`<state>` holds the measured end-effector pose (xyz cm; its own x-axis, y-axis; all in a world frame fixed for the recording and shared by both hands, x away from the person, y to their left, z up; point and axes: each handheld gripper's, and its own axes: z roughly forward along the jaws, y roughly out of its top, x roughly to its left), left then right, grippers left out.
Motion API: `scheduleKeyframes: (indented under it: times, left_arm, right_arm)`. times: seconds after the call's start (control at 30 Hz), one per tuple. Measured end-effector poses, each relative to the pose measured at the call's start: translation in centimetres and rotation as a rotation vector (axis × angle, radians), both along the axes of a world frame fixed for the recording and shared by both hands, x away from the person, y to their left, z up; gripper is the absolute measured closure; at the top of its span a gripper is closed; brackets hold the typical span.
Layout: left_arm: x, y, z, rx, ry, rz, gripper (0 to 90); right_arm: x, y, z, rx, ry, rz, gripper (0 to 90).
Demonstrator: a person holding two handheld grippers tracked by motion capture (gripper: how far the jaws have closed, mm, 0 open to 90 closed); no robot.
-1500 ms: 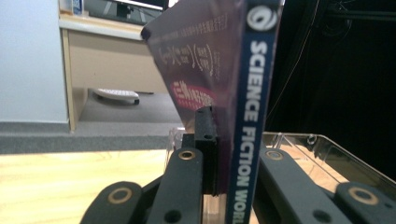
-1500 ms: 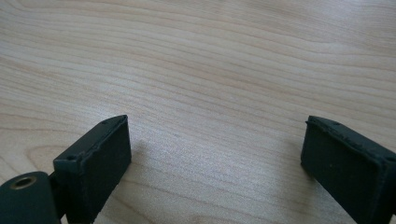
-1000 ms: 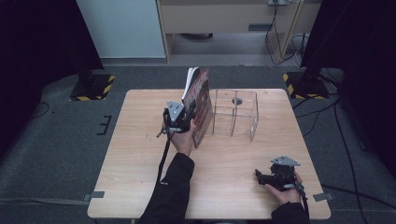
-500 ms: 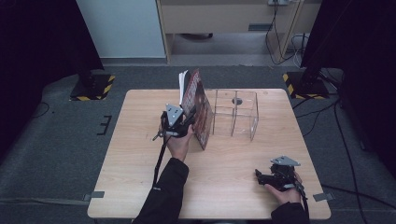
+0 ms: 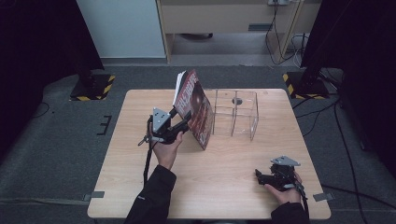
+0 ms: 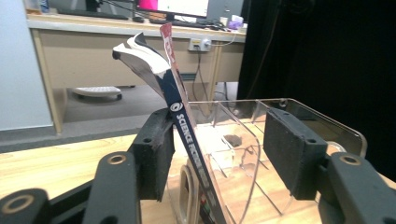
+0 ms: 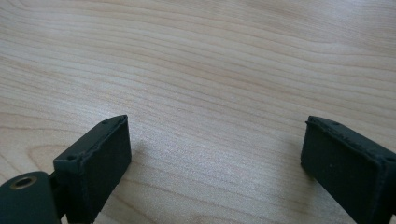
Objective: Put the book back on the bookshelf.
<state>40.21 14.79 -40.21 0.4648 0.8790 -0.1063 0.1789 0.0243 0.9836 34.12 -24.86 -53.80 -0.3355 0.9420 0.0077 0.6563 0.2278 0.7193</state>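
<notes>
Left gripper view reads the book [image 6: 187, 140] spine lettering, unreadable from above; left gripper [image 6: 217, 154] has just been opening, released, one pad touching it. Right gripper [image 7: 215, 163] gapes over counter [image 7: 210, 70].

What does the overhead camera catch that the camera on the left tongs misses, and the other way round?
High view: the whole table, the right tongs resting open near its front edge, and a striped stand base on the floor.
Left gripper view: the words SCIENCE FICTION on the spine of the book, and a monitor on the desk behind.
Both: the book leaning on the clear box, between the jaws of the left tongs, which have just been opening.
</notes>
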Motion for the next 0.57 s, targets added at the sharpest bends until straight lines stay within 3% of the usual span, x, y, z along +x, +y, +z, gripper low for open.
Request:
scheduleKeyframes:
  times: [0.3, 0.47, 0.57]
  left_arm:
    - [-2.8, 2.4, -1.0, 0.036, 0.042, -0.028, 36.9]
    - [-4.2, 4.4, -2.8, 0.082, 0.098, -0.017, 33.9]
    - [-4.9, 5.8, -4.5, 0.101, 0.155, -0.014, 32.0]
  right_arm:
    - [0.0, 0.0, 0.0, -0.001, -0.001, 0.001, 8.7]
    - [0.0, 0.0, 0.0, -0.001, -0.001, 0.002, 8.7]
    - [0.0, 0.0, 0.0, -0.003, -0.001, 0.004, 8.7]
